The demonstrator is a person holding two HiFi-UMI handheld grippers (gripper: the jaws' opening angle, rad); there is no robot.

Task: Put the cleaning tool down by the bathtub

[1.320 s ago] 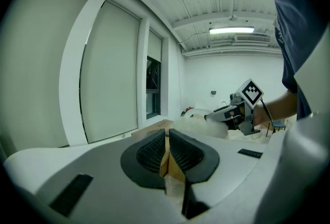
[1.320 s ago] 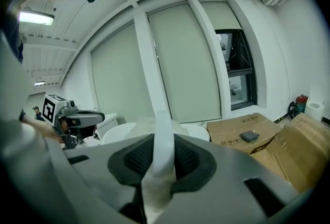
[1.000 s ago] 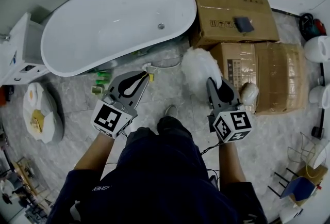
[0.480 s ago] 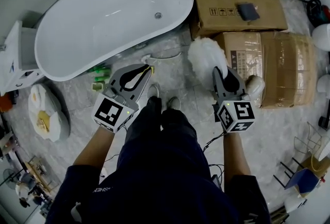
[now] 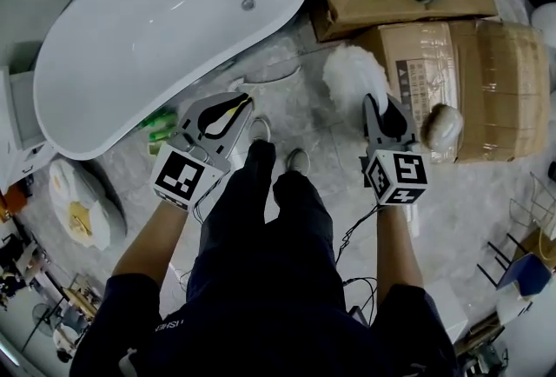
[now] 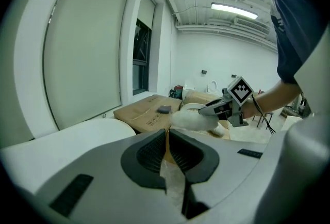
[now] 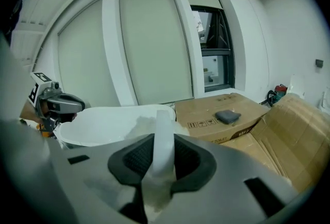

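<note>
Fluffy white duster [image 5: 354, 76]: handle clamped in right tool [image 5: 377, 102], near white oval bathtub [image 5: 130, 45]; apparently not yet set down or released. Left tool [image 5: 241, 102]: jaws together, apparently empty.

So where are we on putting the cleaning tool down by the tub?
Done: nothing set down yet. In hand: the right gripper clamps the fluffy white cleaning tool by its handle, near the bathtub. Left: lower the tool to the floor beside the bathtub, then open the jaws.
</note>
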